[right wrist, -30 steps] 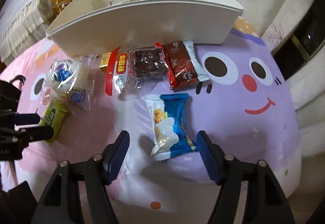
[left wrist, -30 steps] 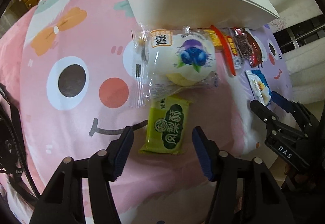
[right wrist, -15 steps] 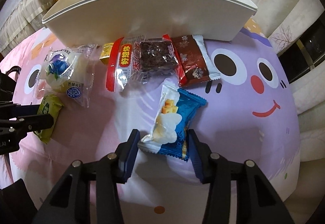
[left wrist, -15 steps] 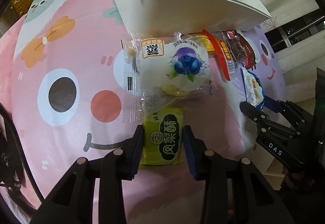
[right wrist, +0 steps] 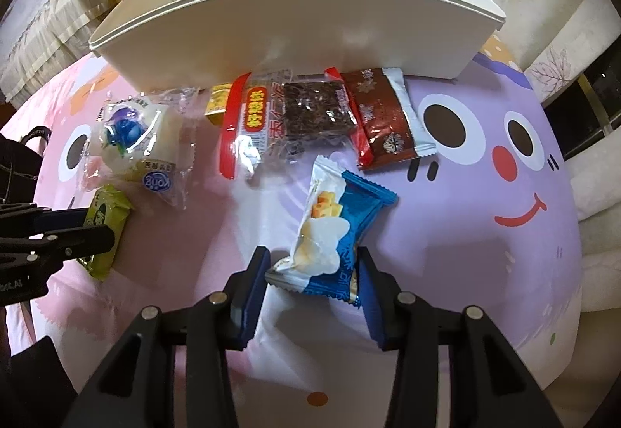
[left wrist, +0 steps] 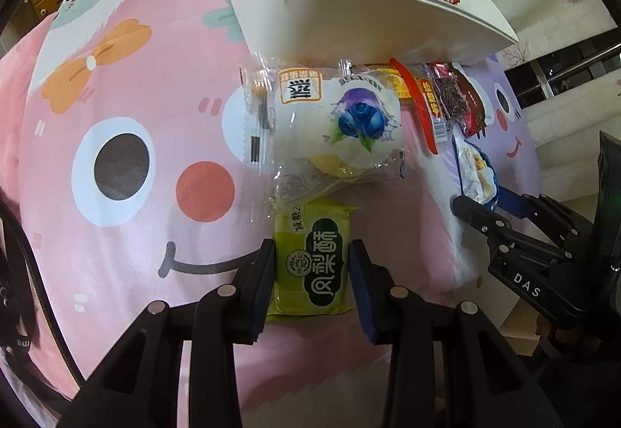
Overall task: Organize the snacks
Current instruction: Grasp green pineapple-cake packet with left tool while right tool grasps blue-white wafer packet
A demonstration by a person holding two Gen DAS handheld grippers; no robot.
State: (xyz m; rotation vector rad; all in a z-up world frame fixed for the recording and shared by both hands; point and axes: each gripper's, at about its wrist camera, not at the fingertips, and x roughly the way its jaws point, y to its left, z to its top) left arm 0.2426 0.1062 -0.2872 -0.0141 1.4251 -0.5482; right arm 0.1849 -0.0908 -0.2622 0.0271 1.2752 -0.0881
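We are at the grasp step of sorting the snacks, with both hands picking at once. In the left wrist view our left gripper (left wrist: 311,265) sits low in the frame, its jaws clamped on the sides of the green pastry packet (left wrist: 312,257), which lies flat on the pink cartoon cloth (left wrist: 128,234) just below the blueberry bun packet (left wrist: 341,125). In the right wrist view our right gripper (right wrist: 312,272) has just been closing, and its jaws now pinch the lower end of the blue-and-white snack packet (right wrist: 333,234), whose upper end tilts up toward the middle of the frame. The white bin (right wrist: 295,24) fills the top of both views and already holds a few wrapped snacks. Between it and our packets lie the red-edged clear packet (right wrist: 271,117) and the brown wrapper (right wrist: 384,117), untouched. Next, we judge, both packets need lifting clear of the cloth and carrying up over the near wall of the bin. The green one touches the bun's loose wrapper, so a straight lift should avoid dragging it.
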